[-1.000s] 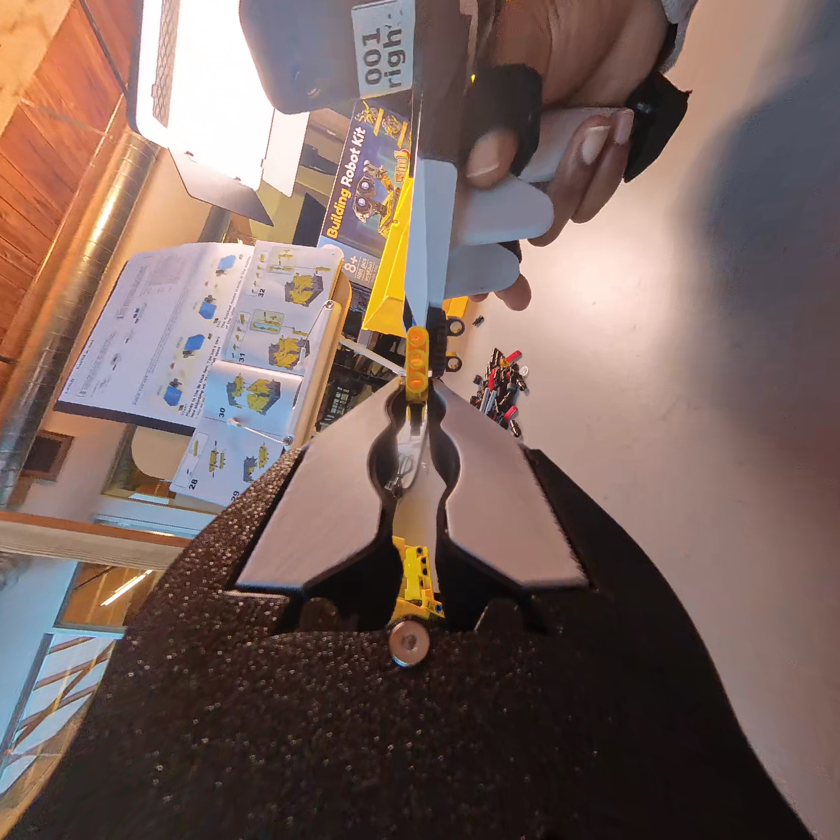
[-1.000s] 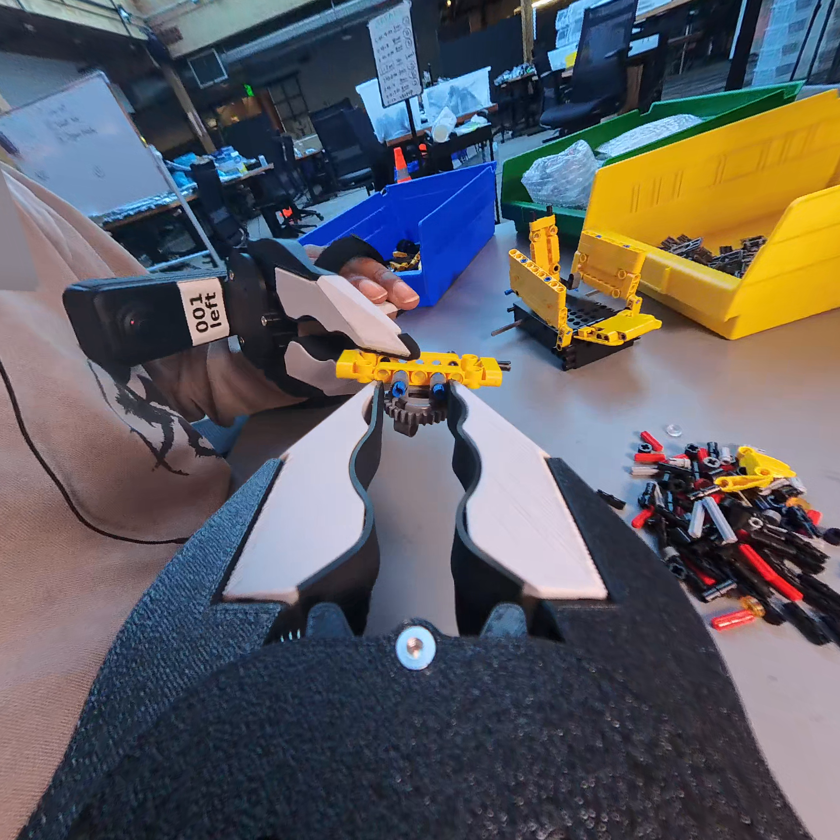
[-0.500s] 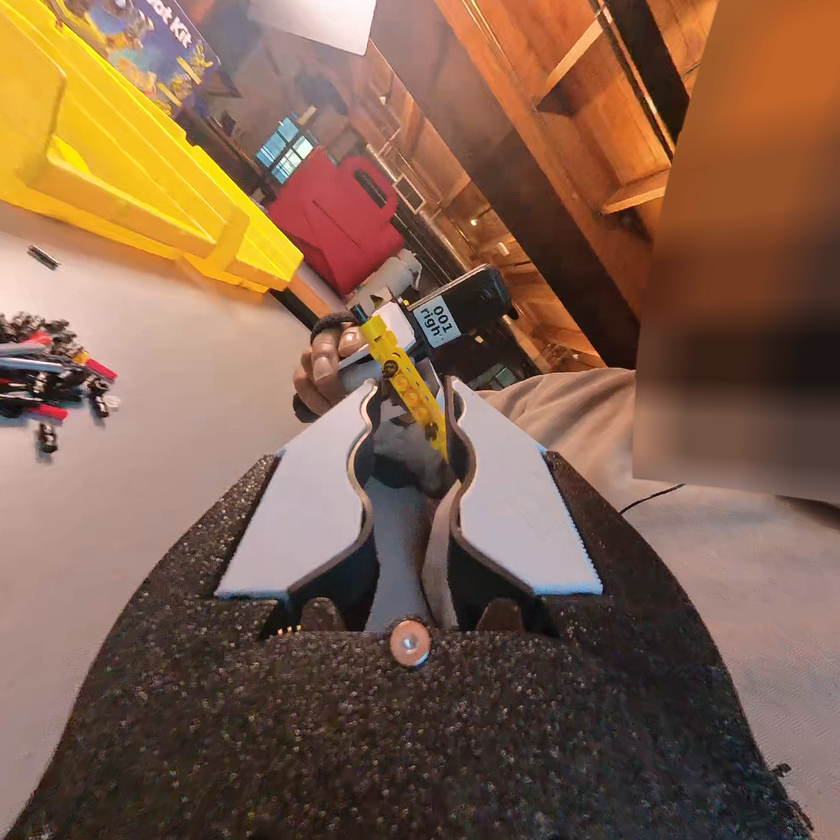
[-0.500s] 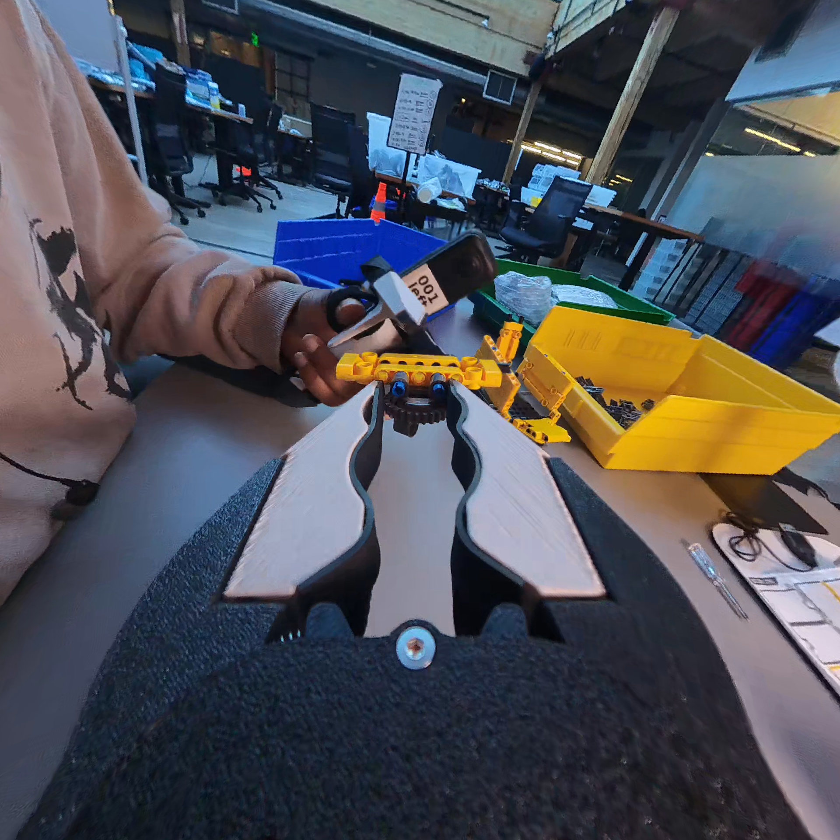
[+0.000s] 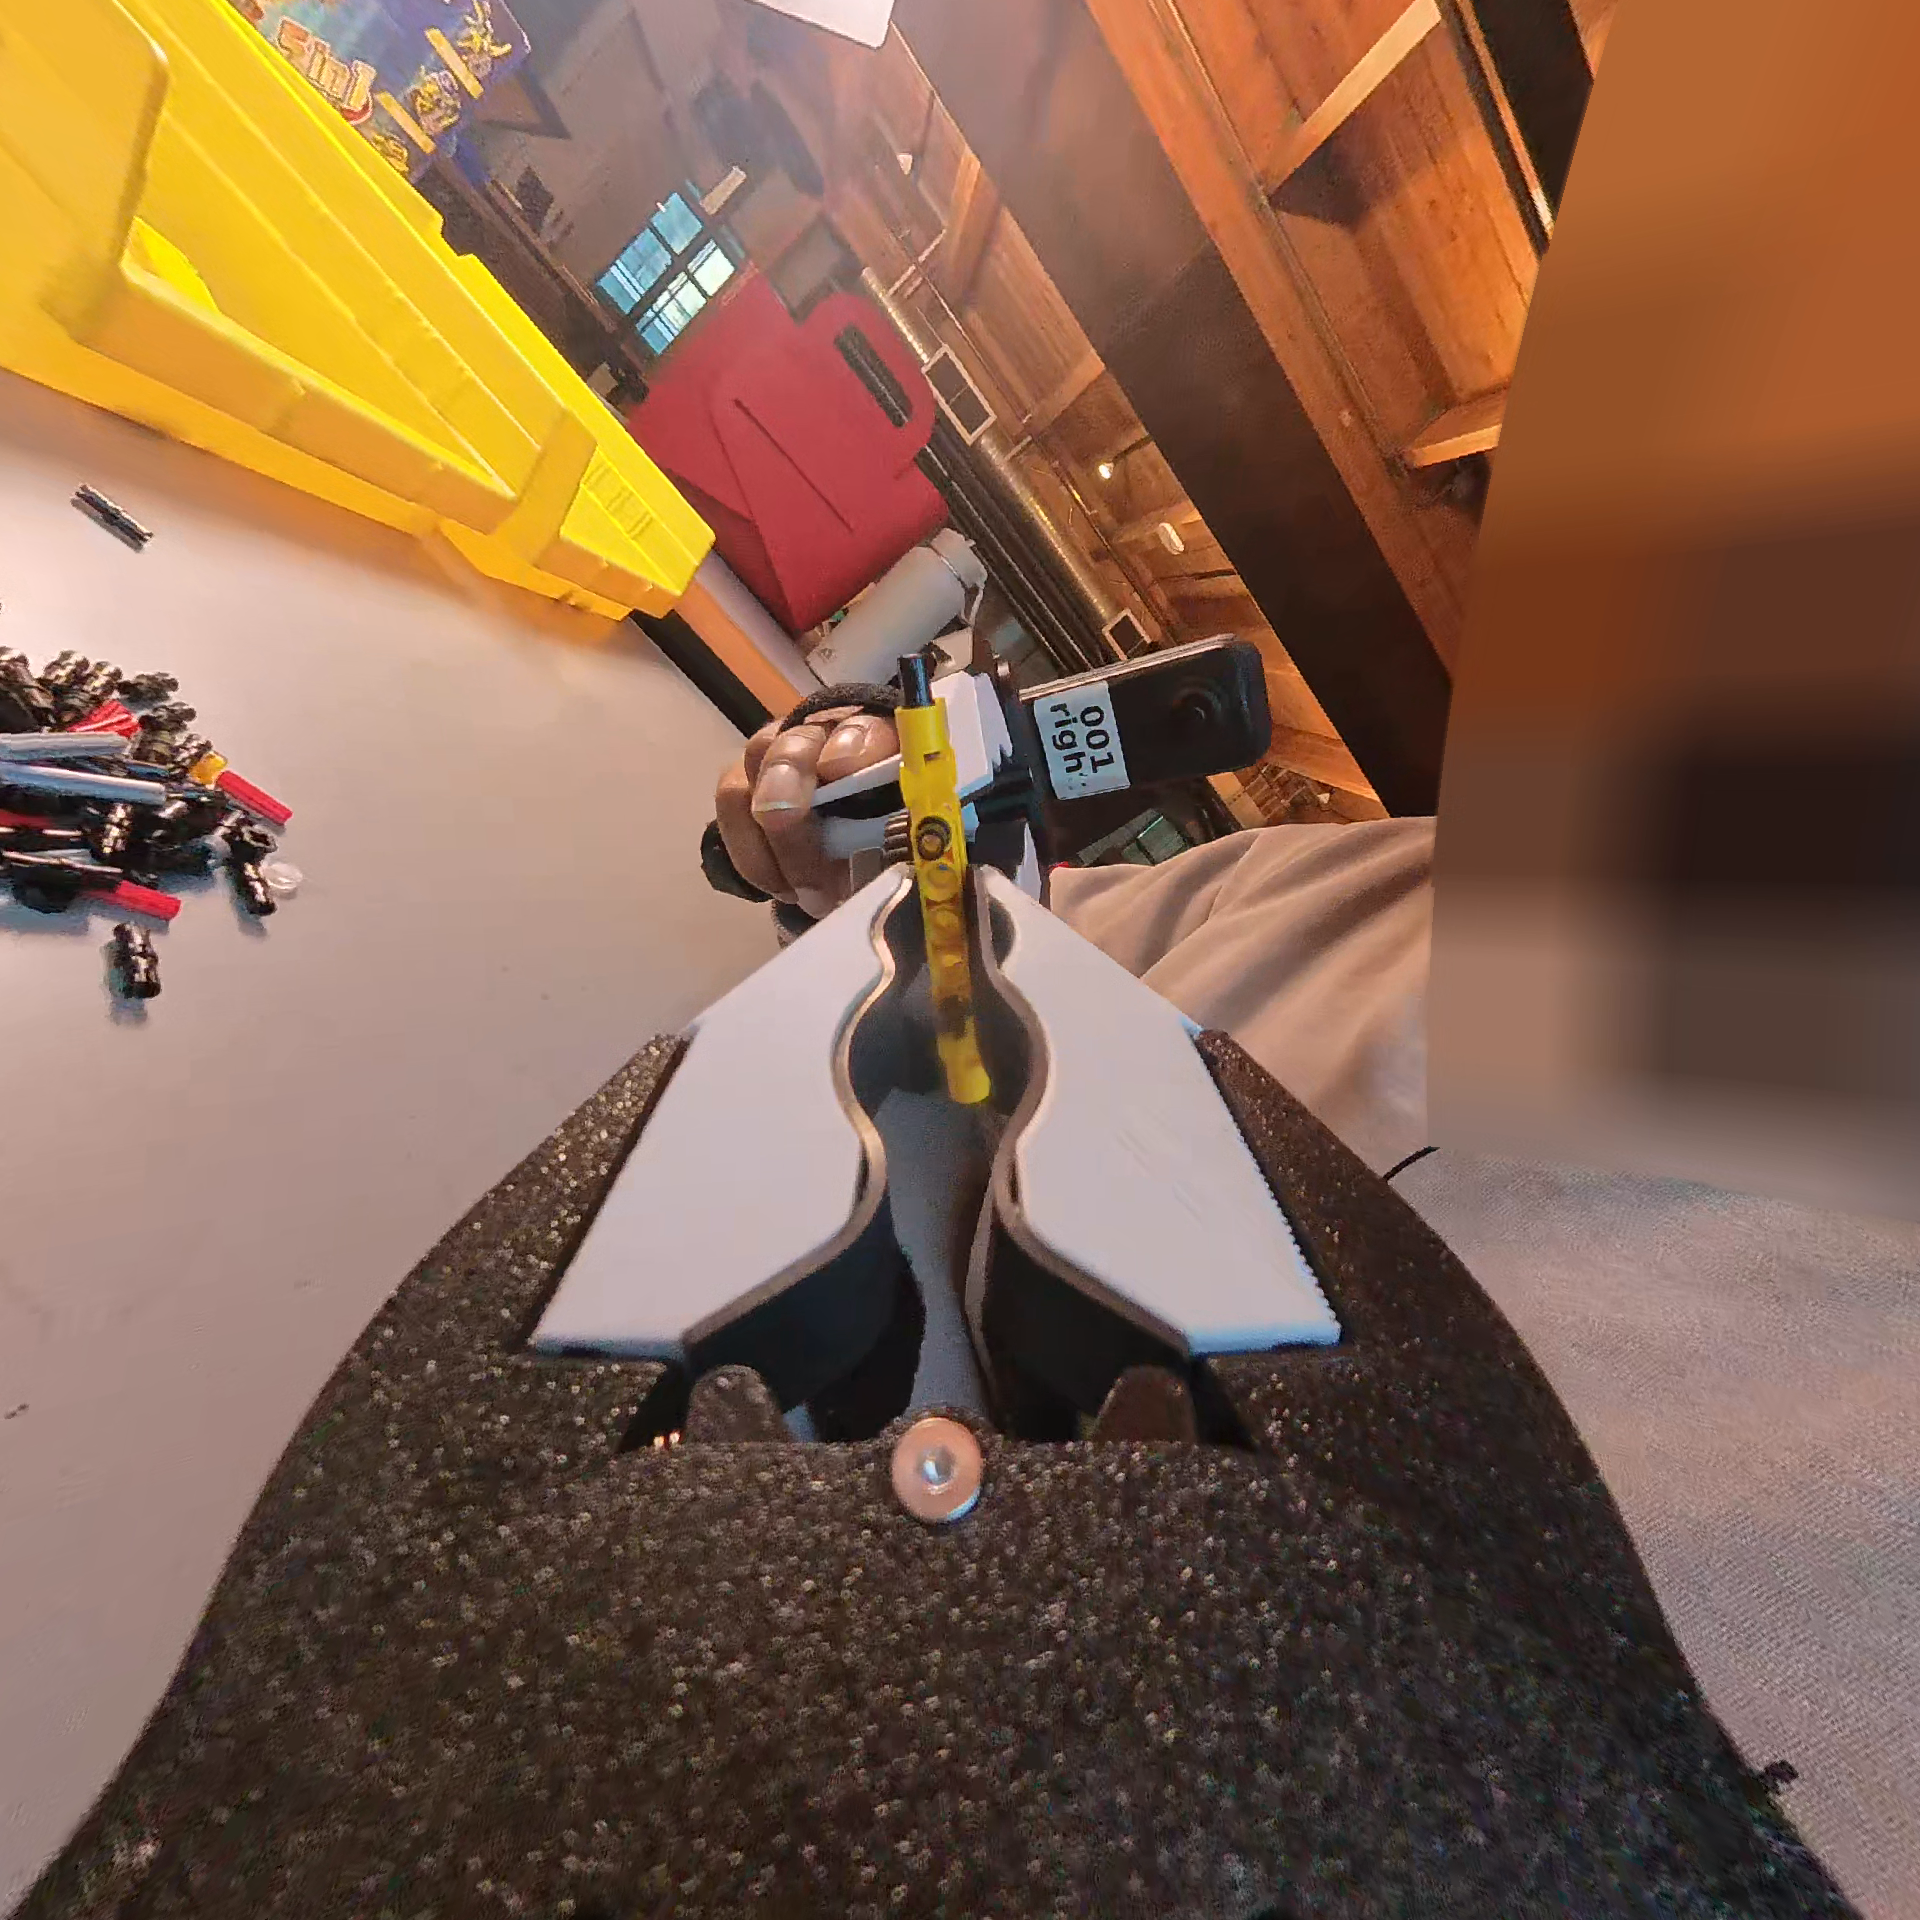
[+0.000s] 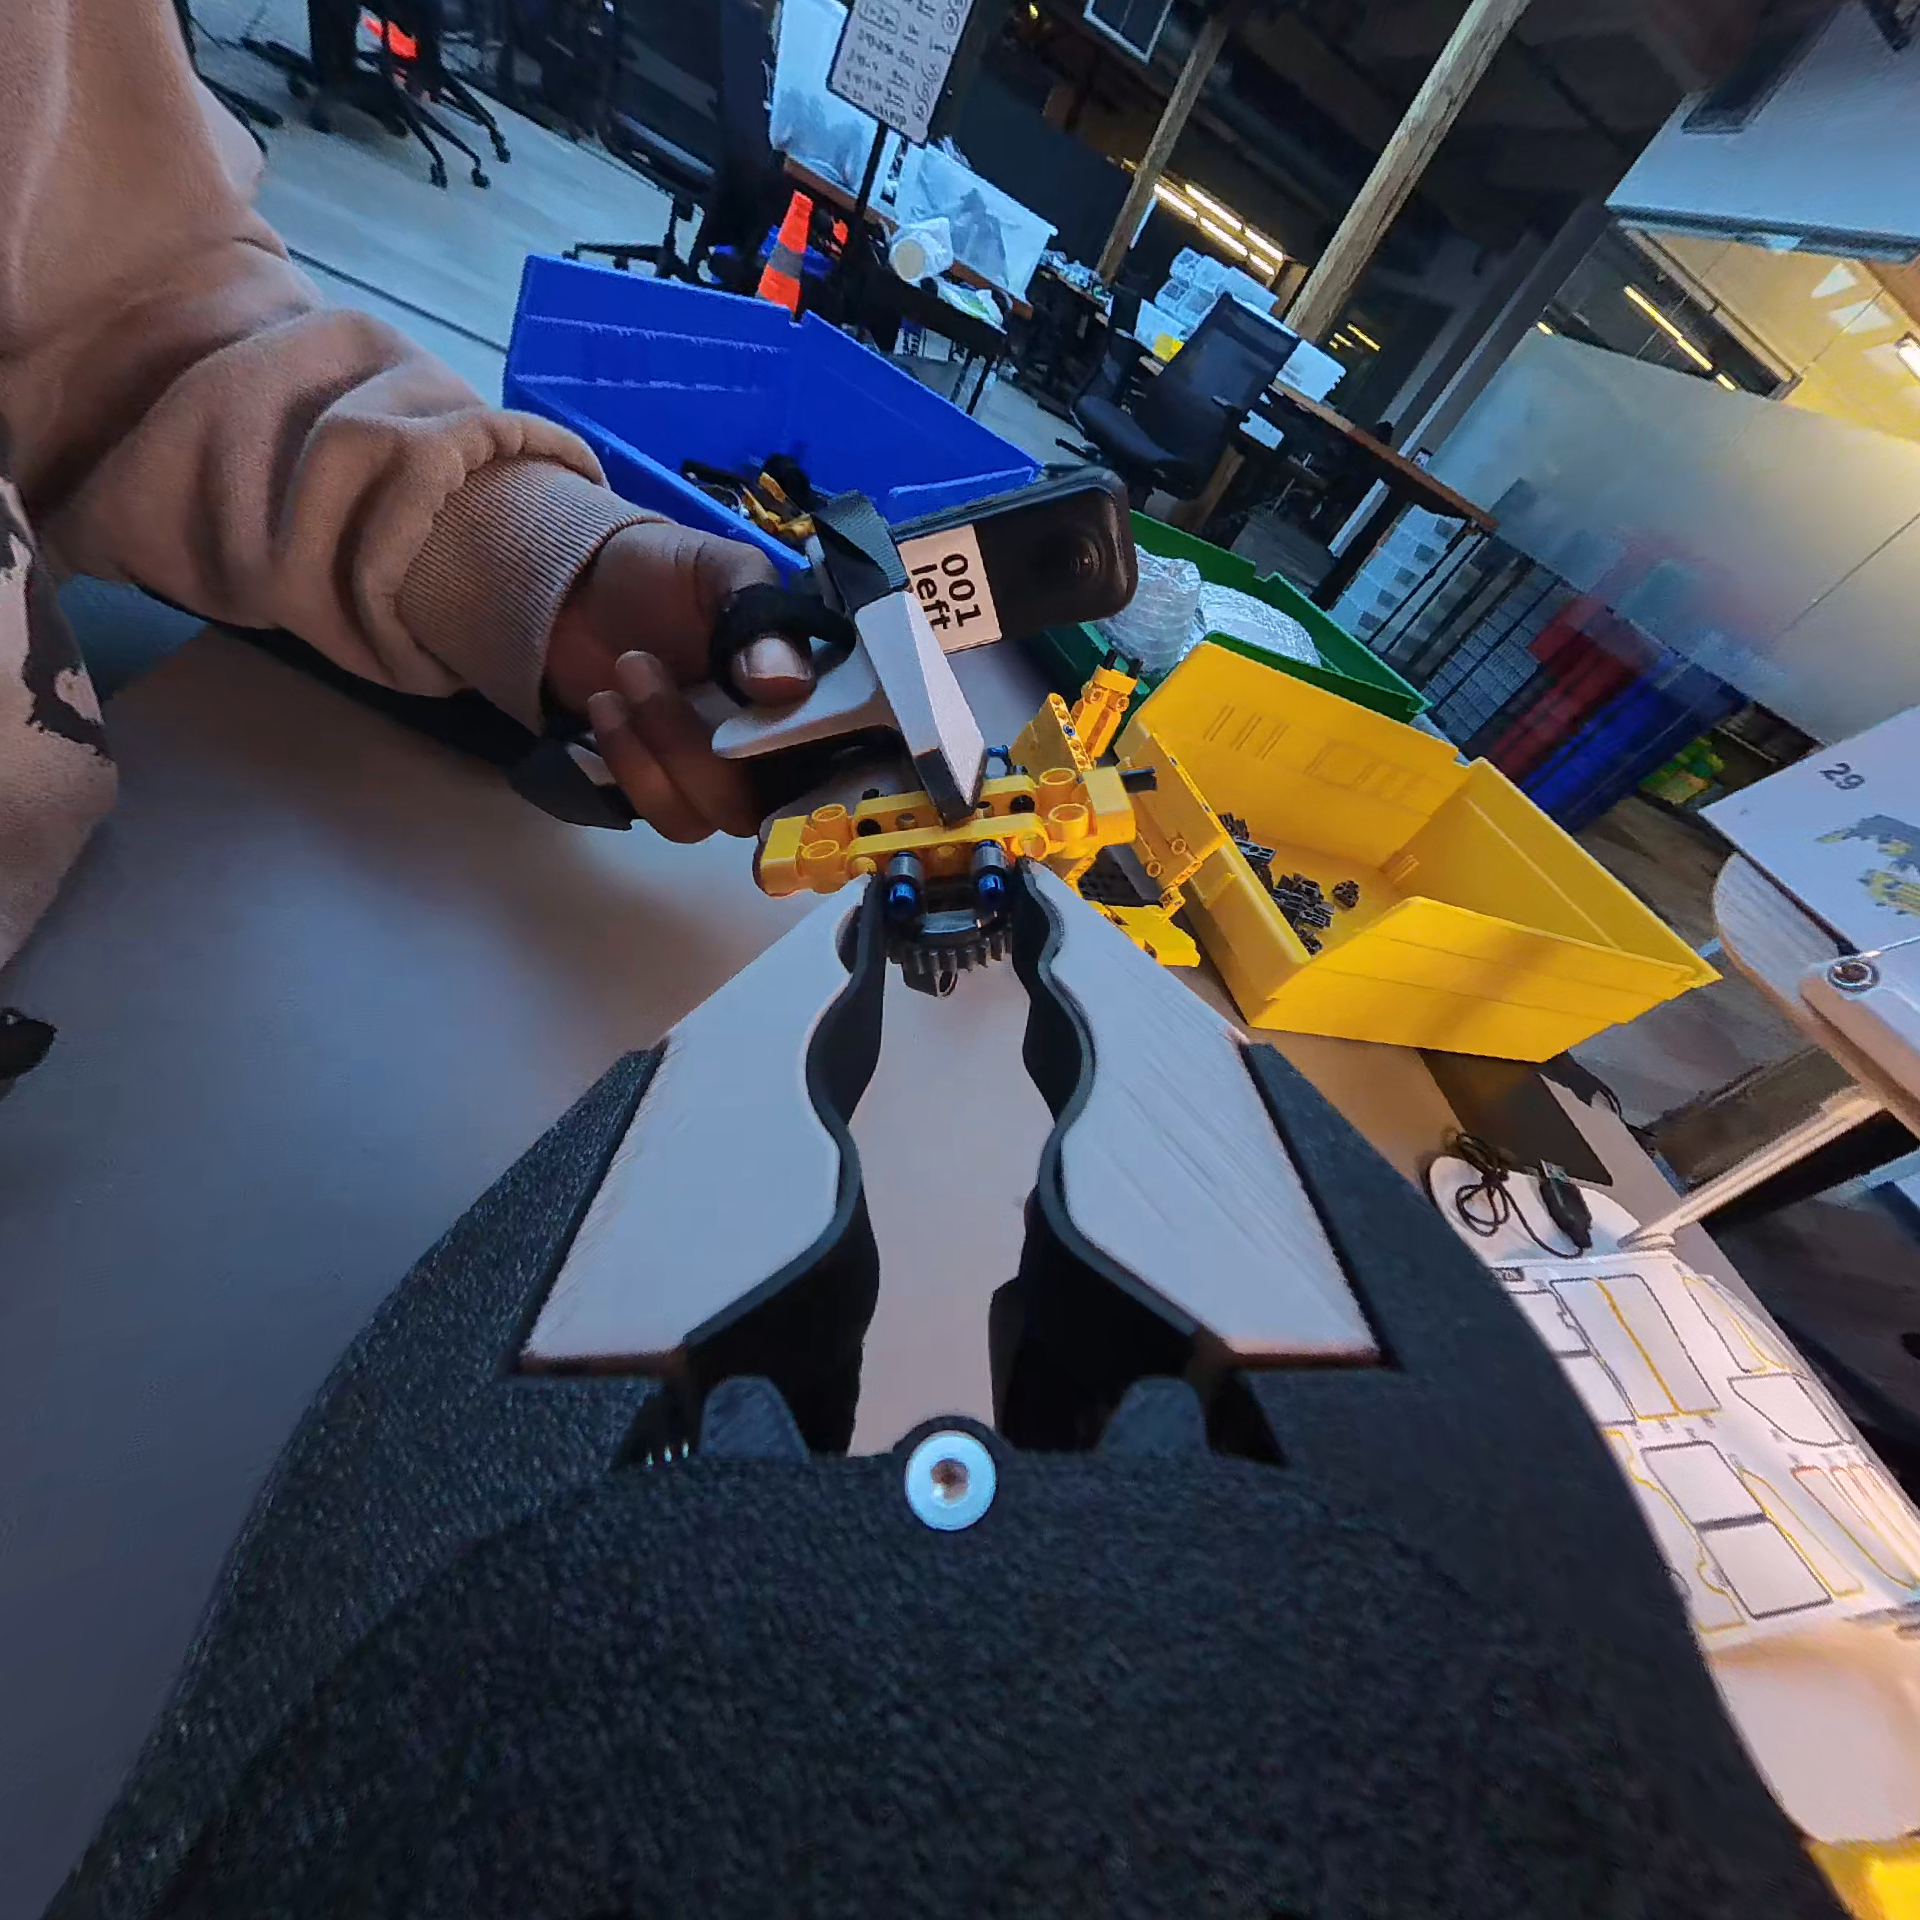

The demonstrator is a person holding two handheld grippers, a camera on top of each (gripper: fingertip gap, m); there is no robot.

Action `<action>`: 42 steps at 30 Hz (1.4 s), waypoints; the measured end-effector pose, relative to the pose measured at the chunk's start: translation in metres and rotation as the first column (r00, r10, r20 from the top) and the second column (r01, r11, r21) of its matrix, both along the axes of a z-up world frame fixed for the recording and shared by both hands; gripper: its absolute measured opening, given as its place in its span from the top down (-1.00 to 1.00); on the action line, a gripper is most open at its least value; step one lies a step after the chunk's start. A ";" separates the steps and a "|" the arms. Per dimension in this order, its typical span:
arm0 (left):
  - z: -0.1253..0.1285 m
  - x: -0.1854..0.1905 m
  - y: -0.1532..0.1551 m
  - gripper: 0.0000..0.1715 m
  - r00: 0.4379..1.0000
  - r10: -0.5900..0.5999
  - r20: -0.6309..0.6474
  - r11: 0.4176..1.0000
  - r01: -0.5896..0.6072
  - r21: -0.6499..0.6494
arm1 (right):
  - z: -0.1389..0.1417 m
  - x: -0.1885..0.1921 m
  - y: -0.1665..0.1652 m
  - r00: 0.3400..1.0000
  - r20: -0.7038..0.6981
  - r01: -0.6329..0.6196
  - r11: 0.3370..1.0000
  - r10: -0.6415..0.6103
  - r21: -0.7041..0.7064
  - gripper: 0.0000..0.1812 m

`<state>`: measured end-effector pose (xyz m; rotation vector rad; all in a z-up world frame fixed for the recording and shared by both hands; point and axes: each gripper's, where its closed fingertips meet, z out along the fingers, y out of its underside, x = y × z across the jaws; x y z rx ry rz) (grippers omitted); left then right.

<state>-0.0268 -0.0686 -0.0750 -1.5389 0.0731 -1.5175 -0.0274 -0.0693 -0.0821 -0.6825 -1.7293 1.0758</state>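
Note:
A yellow studded beam (image 6: 1049, 816) with two blue pins (image 6: 902, 883) and a black gear (image 6: 940, 951) beneath it is held in the air between both grippers. My right gripper (image 6: 945, 888) is shut on the gear and pins from below. My left gripper (image 6: 951, 795) comes in from the upper left and is shut on the beam's middle. In the left wrist view the beam (image 5: 940, 831) stands on end between my left gripper's tips (image 5: 938, 883), with the right gripper (image 5: 904, 800) just behind it. A black pin sticks out of the beam's far end.
A yellow bin (image 6: 1455, 914) holding small dark parts, a blue bin (image 6: 727, 384) and a green bin (image 6: 1247, 603) stand behind. A part-built yellow model (image 6: 1143, 883) sits by the yellow bin. Loose small parts (image 5: 104, 800) lie on the grey table (image 5: 416, 935). Instruction sheets (image 6: 1714, 1507) lie at the right.
My left gripper left the beam's end, swung round and closed on its middle from above. My right gripper kept its hold and turned to the right.

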 end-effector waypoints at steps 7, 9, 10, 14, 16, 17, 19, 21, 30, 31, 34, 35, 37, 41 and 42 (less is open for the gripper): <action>-0.003 0.004 0.000 0.94 1.000 -0.014 -0.007 1.000 0.014 -0.007 | -0.003 0.005 0.002 1.000 0.027 0.003 0.999 -0.004 0.050 0.77; -0.002 0.002 -0.001 0.94 1.000 -0.006 -0.002 1.000 0.006 -0.005 | -0.003 0.007 0.003 1.000 0.029 0.006 0.998 -0.007 0.057 0.77; 0.006 -0.029 0.005 0.95 0.992 0.096 0.086 0.995 -0.096 -0.006 | 0.001 0.011 0.010 1.000 0.018 0.018 0.999 -0.019 0.042 0.76; -0.007 -0.014 -0.002 0.93 0.992 0.100 -0.080 0.994 -0.098 0.038 | 0.000 0.017 0.020 0.999 0.016 0.028 0.999 -0.029 0.036 0.76; -0.005 -0.013 0.007 0.93 0.982 0.111 -0.155 0.993 -0.104 0.057 | 0.003 0.012 0.016 1.000 0.010 -0.007 1.000 0.006 0.011 0.75; -0.003 -0.019 0.008 0.93 0.974 0.129 -0.184 0.991 -0.117 0.071 | 0.008 0.014 0.023 1.000 -0.006 -0.002 1.000 0.002 -0.024 0.75; -0.014 -0.024 0.010 0.93 0.966 0.141 -0.216 0.990 -0.136 0.037 | 0.007 0.018 0.031 1.000 0.006 -0.006 0.997 0.007 -0.075 0.75; -0.023 -0.017 0.008 0.93 0.978 0.099 -0.183 0.995 -0.103 -0.014 | 0.006 0.021 0.030 1.000 -0.001 -0.013 0.995 0.013 -0.101 0.75; -0.048 -0.014 0.009 0.92 0.949 0.088 -0.304 0.991 -0.115 -0.072 | -0.037 0.017 0.019 0.985 0.157 -0.056 0.995 0.069 -0.084 0.75; -0.056 -0.010 0.008 0.90 0.937 0.068 -0.342 0.990 -0.106 -0.094 | -0.038 0.017 0.017 0.984 0.160 -0.060 0.994 0.074 -0.087 0.75; -0.079 0.006 0.002 0.86 0.898 -0.036 -0.439 0.983 -0.047 -0.176 | -0.034 0.016 0.015 0.986 0.145 -0.069 0.989 0.087 -0.127 0.74; -0.083 0.012 0.000 0.86 0.883 -0.059 -0.466 0.982 -0.031 -0.184 | -0.032 0.016 0.014 0.986 0.139 -0.073 0.986 0.094 -0.150 0.74; -0.086 0.020 -0.002 0.78 0.856 -0.081 -0.510 0.983 -0.015 -0.182 | -0.028 0.015 0.012 0.987 0.125 -0.079 0.979 0.104 -0.190 0.75; -0.069 0.013 0.002 0.51 0.876 -0.010 -0.482 0.993 -0.048 -0.107 | -0.023 0.014 0.008 0.990 0.097 -0.080 0.978 0.100 -0.191 0.75; -0.057 0.012 0.002 0.50 0.908 0.004 -0.419 0.996 -0.041 -0.080 | -0.021 0.014 0.006 0.991 0.086 -0.082 0.979 0.099 -0.187 0.75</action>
